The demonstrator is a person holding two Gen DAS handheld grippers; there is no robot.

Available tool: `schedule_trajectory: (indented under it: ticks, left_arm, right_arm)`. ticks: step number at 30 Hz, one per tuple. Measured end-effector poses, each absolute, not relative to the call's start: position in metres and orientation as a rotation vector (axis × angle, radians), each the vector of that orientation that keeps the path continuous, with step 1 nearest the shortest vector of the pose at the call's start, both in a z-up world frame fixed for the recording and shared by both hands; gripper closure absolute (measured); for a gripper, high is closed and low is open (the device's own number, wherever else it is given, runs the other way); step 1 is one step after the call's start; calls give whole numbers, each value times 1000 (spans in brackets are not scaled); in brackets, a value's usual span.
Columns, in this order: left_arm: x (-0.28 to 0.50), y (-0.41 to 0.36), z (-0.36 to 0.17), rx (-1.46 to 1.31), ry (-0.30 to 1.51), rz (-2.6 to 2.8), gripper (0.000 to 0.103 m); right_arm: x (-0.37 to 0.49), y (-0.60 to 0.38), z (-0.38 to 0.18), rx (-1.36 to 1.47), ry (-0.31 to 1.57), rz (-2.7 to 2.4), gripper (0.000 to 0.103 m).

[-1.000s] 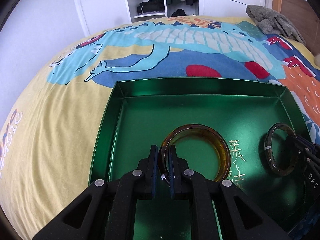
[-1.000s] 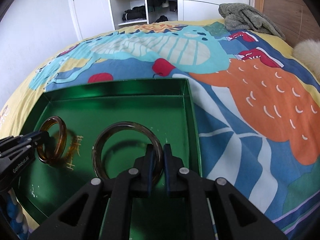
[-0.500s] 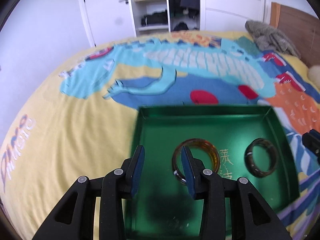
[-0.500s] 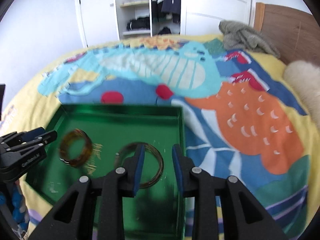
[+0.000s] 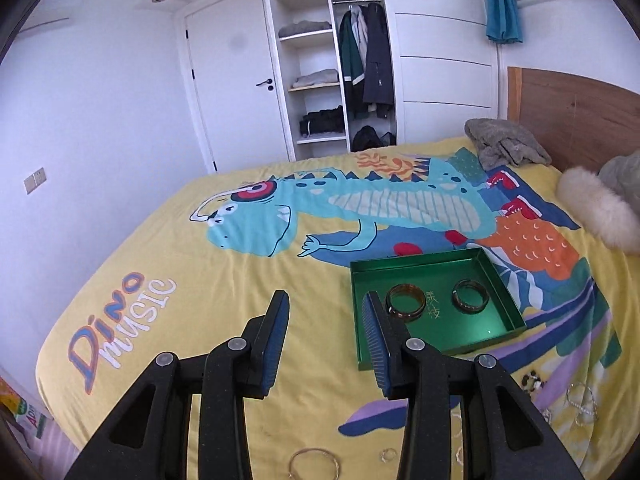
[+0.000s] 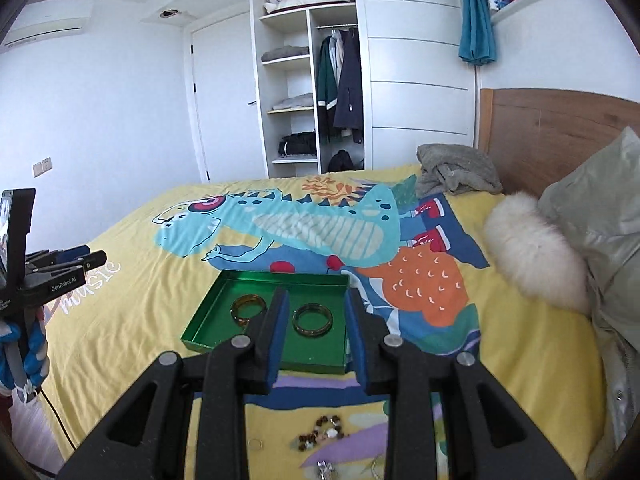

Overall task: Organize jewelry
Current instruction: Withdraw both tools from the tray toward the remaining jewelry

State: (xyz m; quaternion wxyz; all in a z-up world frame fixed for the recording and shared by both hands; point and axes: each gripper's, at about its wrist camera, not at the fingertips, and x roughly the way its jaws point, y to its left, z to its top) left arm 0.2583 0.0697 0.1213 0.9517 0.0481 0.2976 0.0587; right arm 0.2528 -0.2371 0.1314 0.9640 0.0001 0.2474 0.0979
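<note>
The left hand-held gripper (image 5: 325, 322) is raised above the bed (image 5: 200, 248), jaws apart, nothing between them. The right hand-held gripper (image 6: 316, 320) is likewise raised, jaws apart and empty. The green tray (image 5: 496, 276) rests on the bedspread. Inside it, the amber bangle (image 5: 405, 302) lies at 9 o'clock and the dark bangle (image 5: 470, 301) at 3 o'clock, apart. A beaded bracelet (image 6: 322, 434) lies on the bedspread at 6 o'clock of the tray.
</note>
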Motion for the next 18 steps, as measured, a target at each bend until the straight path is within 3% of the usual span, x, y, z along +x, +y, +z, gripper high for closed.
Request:
schedule_trajectory:
  ticks: [12, 18]
  left_arm:
    - [144, 65, 112, 67, 607, 46, 65]
    - [138, 45, 81, 52, 647, 5, 55]
  right_arm:
    - [125, -250, 148, -14, 448, 215, 76]
    - [106, -276, 125, 18, 476, 196, 76]
